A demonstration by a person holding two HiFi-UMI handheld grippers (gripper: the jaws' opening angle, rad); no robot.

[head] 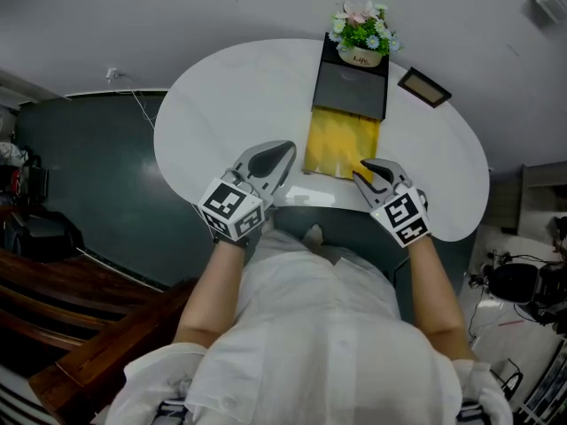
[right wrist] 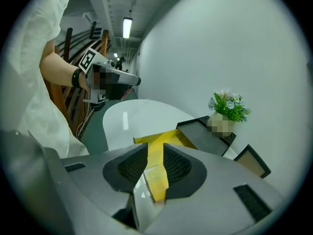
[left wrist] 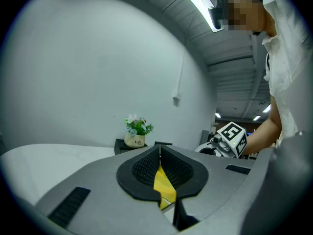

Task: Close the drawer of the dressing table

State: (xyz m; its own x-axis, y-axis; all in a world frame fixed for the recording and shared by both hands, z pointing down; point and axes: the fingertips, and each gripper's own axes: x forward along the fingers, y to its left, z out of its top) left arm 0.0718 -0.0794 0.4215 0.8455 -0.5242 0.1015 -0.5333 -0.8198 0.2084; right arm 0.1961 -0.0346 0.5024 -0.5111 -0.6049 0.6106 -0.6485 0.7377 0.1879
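Nearest, bottom of the head view: white sleeves, then both grippers side by side over the front edge of the white table (head: 221,104). Left gripper (head: 275,160), centre-left: pinched shut tip to tip, nothing in there, just a sliver of yellow showing behind the pads. Right gripper (head: 374,175), centre-right: jaws spread apart, clamped on nothing, aimed down just beside the front right corner of the yellow drawer (head: 341,144). Can't tell if touching.

Next out, that drawer: middle of the frame, standing well out of the dark box (head: 353,85) toward the camera, looks empty. Guessing light, stiff, probably easy-sliding, so no real gripping needed. Would just lay a jaw against the middle of the front edge and push straight toward the box. Wouldn't push off a corner: risk of skewing it or shoving the whole box along that slick tabletop. Go gentle.

Furthest back, top of frame: flower pot (head: 361,35) sitting on the box, might wobble on a hard shove. Picture frame (head: 424,87) off to the right, well clear.
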